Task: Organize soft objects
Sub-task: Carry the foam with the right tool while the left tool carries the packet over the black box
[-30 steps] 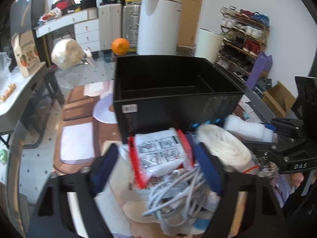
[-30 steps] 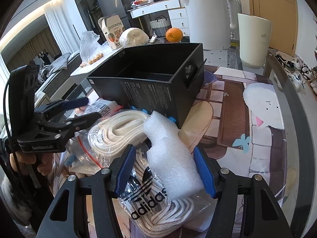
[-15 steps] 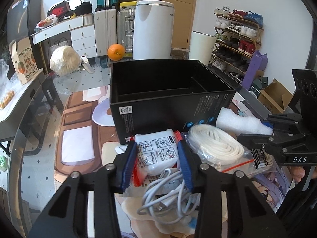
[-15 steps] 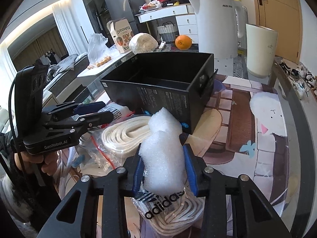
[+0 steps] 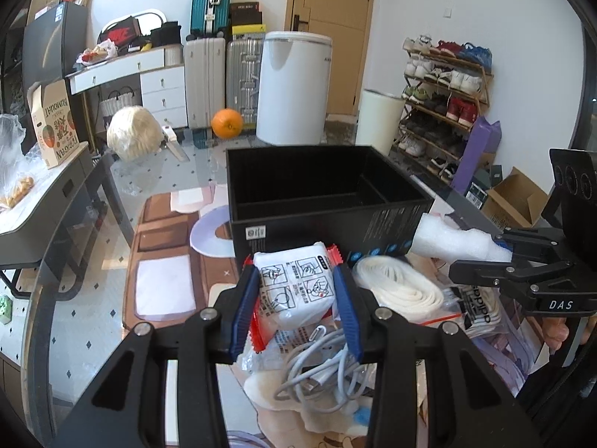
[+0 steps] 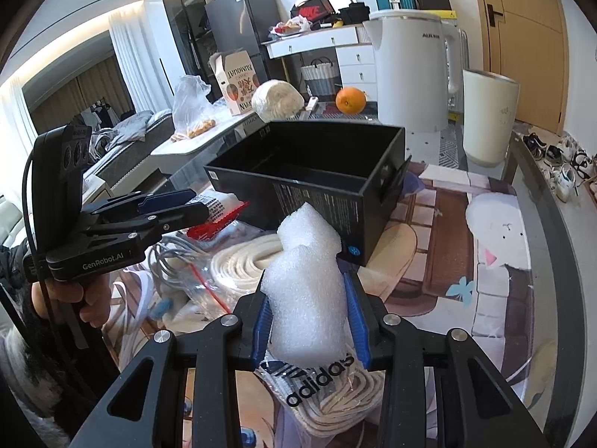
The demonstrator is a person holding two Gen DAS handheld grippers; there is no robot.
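In the left wrist view, the left gripper [image 5: 296, 298] sits low at centre, its blue pads pinching a white packet with red edges [image 5: 294, 293] printed with instruction drawings; the jaws have just been closing onto it. The packet stands roughly upright, its long axis running up the frame toward the black box [image 5: 324, 201] just behind. Only this view shows the box's inner divider wall and the grey cable tangle [image 5: 321, 369] below the packet. In the right wrist view, the right gripper [image 6: 308, 321] at lower centre clamps a white foam piece [image 6: 306, 291], whose long axis points up toward the box's near corner. Only here shows the adidas bag [image 6: 321, 380] beneath the foam, and a hand [image 6: 71, 298] gripping the left tool at the left edge.
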